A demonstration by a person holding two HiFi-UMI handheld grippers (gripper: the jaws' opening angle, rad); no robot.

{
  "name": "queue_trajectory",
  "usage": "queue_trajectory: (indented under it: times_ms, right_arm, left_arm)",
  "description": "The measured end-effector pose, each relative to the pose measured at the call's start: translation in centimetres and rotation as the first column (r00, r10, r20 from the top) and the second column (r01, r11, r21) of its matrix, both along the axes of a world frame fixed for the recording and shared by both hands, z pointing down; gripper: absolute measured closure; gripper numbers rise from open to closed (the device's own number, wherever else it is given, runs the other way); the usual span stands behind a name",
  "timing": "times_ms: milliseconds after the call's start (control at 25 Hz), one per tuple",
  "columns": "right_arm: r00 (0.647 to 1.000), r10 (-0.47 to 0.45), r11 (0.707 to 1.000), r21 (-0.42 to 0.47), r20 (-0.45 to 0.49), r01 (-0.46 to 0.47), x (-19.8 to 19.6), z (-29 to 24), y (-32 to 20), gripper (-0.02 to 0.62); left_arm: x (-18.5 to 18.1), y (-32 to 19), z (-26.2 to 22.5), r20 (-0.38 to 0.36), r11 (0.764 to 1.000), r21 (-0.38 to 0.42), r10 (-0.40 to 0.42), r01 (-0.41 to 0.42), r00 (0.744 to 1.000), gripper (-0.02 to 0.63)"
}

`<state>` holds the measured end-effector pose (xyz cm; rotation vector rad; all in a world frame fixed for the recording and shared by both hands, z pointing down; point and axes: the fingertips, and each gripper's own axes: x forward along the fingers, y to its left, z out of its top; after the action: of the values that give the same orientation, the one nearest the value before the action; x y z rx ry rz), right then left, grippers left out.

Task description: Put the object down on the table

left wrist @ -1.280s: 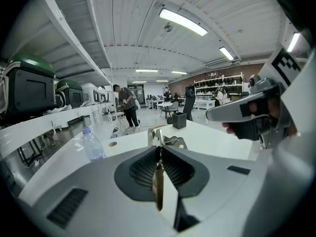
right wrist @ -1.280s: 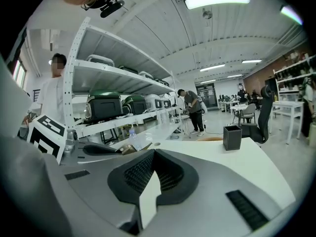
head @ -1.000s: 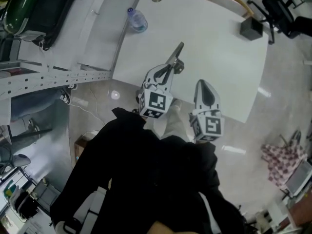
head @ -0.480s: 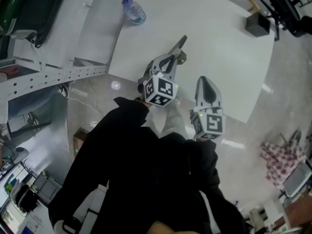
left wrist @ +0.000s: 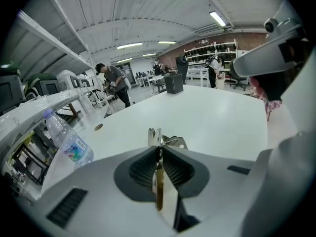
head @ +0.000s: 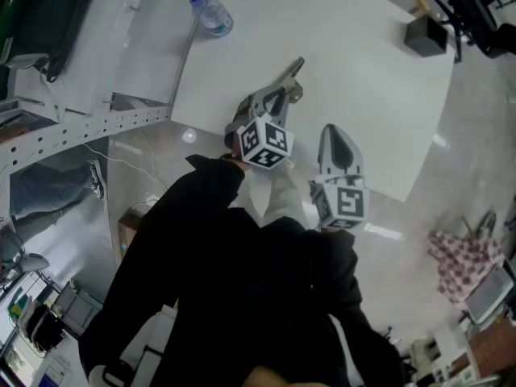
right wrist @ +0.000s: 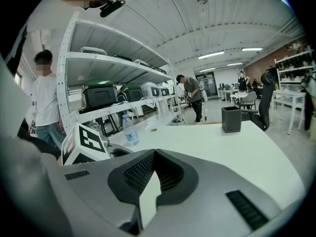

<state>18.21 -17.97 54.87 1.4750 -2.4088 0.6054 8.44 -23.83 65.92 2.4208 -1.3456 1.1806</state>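
Observation:
My left gripper (head: 278,97) hangs over the near left part of the white table (head: 363,71), shut on a thin metal object (head: 295,71). That object's shiny end sticks out past the jaw tips. In the left gripper view the jaws clamp its brass-coloured strip (left wrist: 158,181), and its silver end (left wrist: 160,138) shows beyond them over the table (left wrist: 212,117). Whether it touches the tabletop I cannot tell. To its right, at the table's near edge, my right gripper (head: 334,133) is shut (right wrist: 153,153) with nothing in it.
A water bottle (head: 211,16) stands at the table's far left edge, next to a white shelf rack (head: 81,127). A black box (head: 425,35) sits at the far right corner, with a chair (head: 476,14) behind it. People stand farther back in the room.
The left gripper has shifted slightly forward and rolled, its marker cube now turned more to the right, still holding the metal object. The right gripper has hardly moved.

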Motion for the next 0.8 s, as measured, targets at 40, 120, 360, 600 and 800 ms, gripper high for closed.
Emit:
queue_trajectory:
  times_ms: [40,120,360,600,800]
  right_arm:
    - [1.0,-0.001,1.0,-0.002,0.0,0.001,0.0,0.1,0.0,0.594]
    - [1.0,-0.002,1.0,-0.007,-0.003,0.002,0.1,0.3,0.0,0.594]
    - [1.0,-0.016,0.999,-0.029,-0.006,0.016,-0.2,0.7,0.4,0.594]
    - [0.999,-0.037,0.999,-0.041,-0.009,0.036,-0.8,0.9,0.8,0.594]
    - [1.0,-0.022,1.0,-0.016,-0.013,0.021,-0.8,0.8,0.7,0.594]
  left_arm:
    - [0.1,0.0,0.3,0.01,1.0,-0.004,0.005,-0.005,1.0,0.572]
    - [0.2,0.0,0.9,0.028,1.0,-0.011,0.015,-0.015,0.999,0.572]
    - [0.4,0.4,2.3,0.065,0.999,-0.033,0.043,-0.041,0.997,0.571]
    - [0.8,0.6,2.6,0.079,0.997,-0.039,0.065,-0.062,0.995,0.566]
    - [0.9,0.8,3.0,0.054,0.996,-0.063,0.073,-0.069,0.996,0.553]
